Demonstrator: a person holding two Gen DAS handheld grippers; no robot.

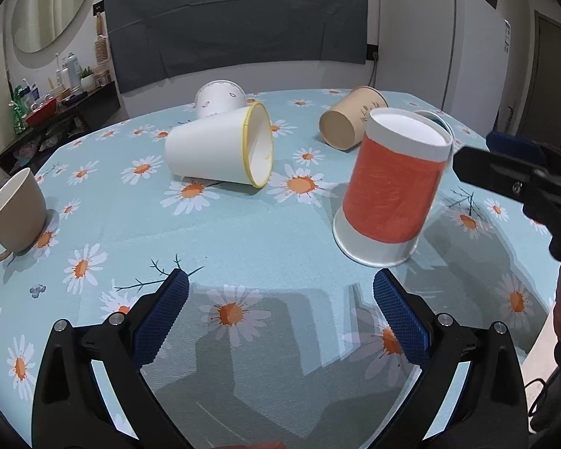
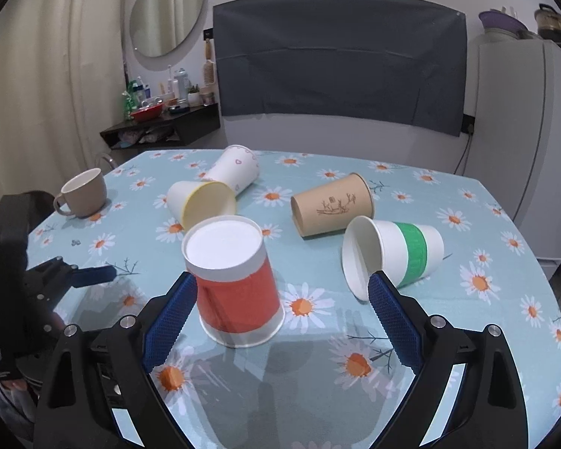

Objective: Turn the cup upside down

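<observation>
Orange cup: orange-banded cup [image 2: 235, 280] stands mouth-down on the bench [image 2: 467, 336], white base uppermost; lower centre of the right wrist frame, right of centre in the left wrist frame [image 1: 392, 187].
Task state (judgement): this cup appears already inverted; other paper cups lie on their sides, so one of those is probably next.
Right tool: right tool [image 2: 282, 308] has jaws wide apart, holding nothing. Its left pad [image 2: 172, 318] sits just beside the cup's wall; touching or clear, cannot tell.
Left tool: left tool [image 1: 280, 310] has jaws wide apart, empty, low over bare cloth at the bottom of its frame.
Key relation: the green-banded cup [image 2: 392, 254] lies on its side just beyond the right pad [image 2: 391, 318], mouth toward the camera and lower left, long axis running to the upper right. The right tool is the nearer one.
Other candidates: yellow-rimmed cup [image 1: 220, 149], heart-print cup [image 2: 235, 168], brown cup [image 2: 333, 205], all lying down at mid-frame.
Mug: beige mug [image 1: 15, 213] upright at left edge of the left wrist frame.
Hidden: green-banded cup is nearly all behind the orange cup in the left wrist frame; the orange cup's rim contact with the cloth is partly screened by the pad.
</observation>
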